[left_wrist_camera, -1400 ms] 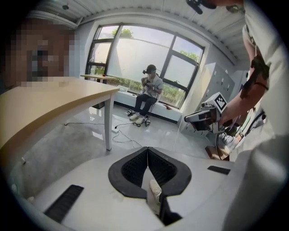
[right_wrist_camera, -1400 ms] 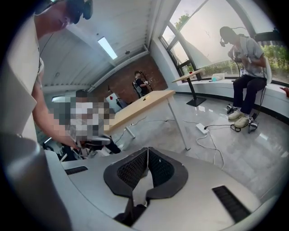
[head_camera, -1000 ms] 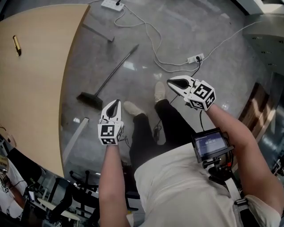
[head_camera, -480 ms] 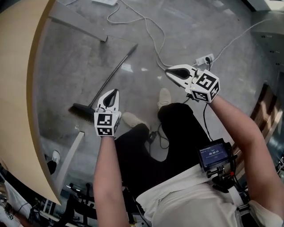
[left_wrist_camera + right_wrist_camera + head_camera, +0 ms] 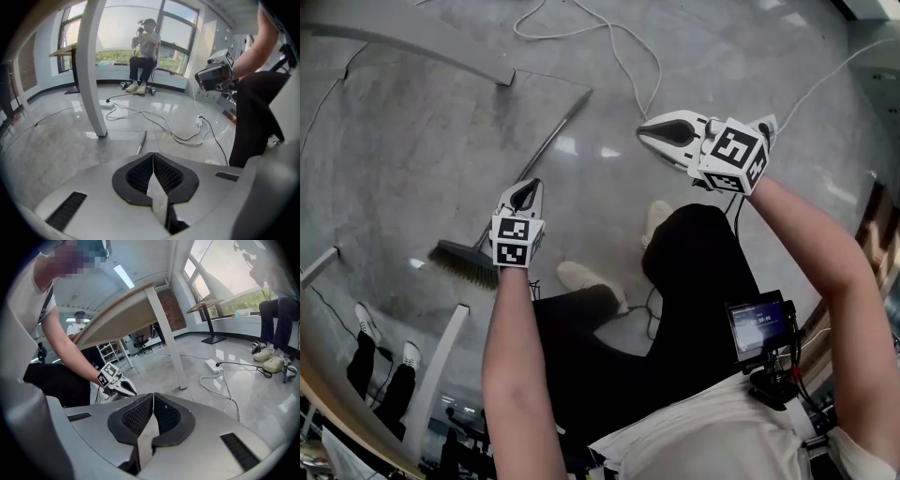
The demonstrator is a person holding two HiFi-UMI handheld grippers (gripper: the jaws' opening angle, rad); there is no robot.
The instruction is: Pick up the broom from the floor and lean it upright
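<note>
Obs: broom (image 5: 546, 150) flat on the floor (image 5: 741, 56), left gripper (image 5: 528, 190) poised over its lower handle, right gripper (image 5: 649, 133) off to the side, both clenched and empty; best to open the left jaws wide, then close squarely across the handle above the bristles (image 5: 461, 267).

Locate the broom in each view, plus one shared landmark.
Head view: broom lies diagonally on the floor, upper left of centre, brush end lower left.
Left gripper view: only its handle end shows, centre, above the shut jaws.
Right gripper view: not in it.
Shared landmark: left gripper, also left of centre in the right gripper view.
</note>
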